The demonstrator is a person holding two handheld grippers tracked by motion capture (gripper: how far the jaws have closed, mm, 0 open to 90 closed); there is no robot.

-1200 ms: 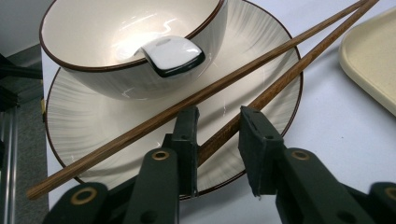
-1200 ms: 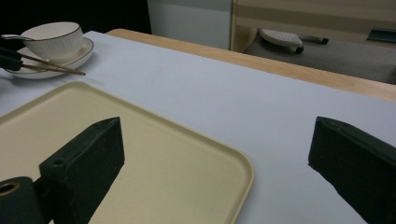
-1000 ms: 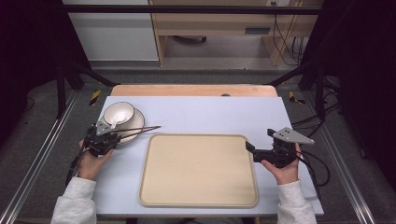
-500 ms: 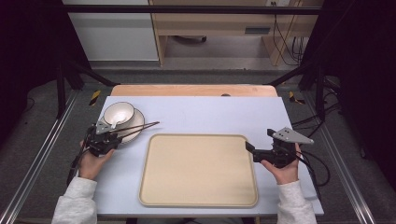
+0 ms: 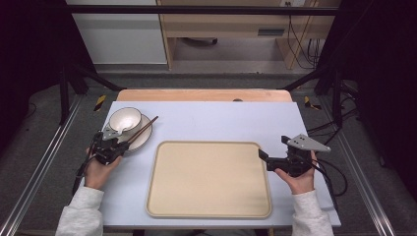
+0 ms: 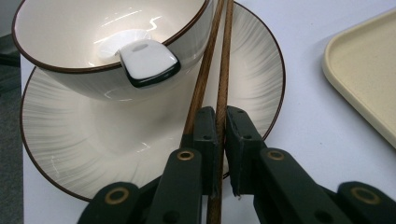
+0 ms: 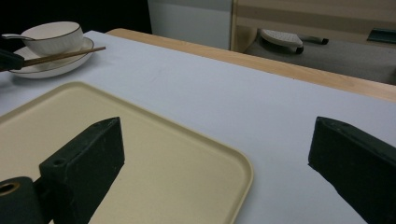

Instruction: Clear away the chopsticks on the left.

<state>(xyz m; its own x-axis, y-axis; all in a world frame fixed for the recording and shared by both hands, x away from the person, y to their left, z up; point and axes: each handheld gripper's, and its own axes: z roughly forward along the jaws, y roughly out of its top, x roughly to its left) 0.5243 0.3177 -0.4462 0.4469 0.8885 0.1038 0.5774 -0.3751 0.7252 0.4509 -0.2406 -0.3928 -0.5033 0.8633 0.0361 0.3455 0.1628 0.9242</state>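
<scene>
The left gripper [image 6: 219,154] is pinched nearly shut on the chopsticks [image 6: 219,60]. Its jaws have just been closing a bit more, w/ the sticks between them. In the left gripper view one brown stick sits right in the thin gap between the two black jaws, and the other stick lies just beside it, against the left jaw. I can't tell if both are squeezed or just one.

The chopsticks [image 5: 142,130] are in the left middle of the high view. They lie slanted across the plate [image 5: 142,140], w/ tips going up and to the right, next to the bowl [image 5: 125,118]. A little white spoon [image 6: 147,60] hangs on the bowl rim.

How they'll handle, I think: thin wood sticks, v. light and stiff, not easy to break. But they're round-ish and smooth, so they can roll or slip apart, and one may drop out if only one is really gripped. The grip is near the ends, so the long part may droop or swing. Holding nearer the middle would be steadier. The bowl and plate look hard, shiny and easy to chip, so don't bump them.

The right gripper [image 5: 275,160] is wide open and holds nothing. It waits at the right edge of the tan tray [image 5: 209,206], in the right middle of the high view.
</scene>
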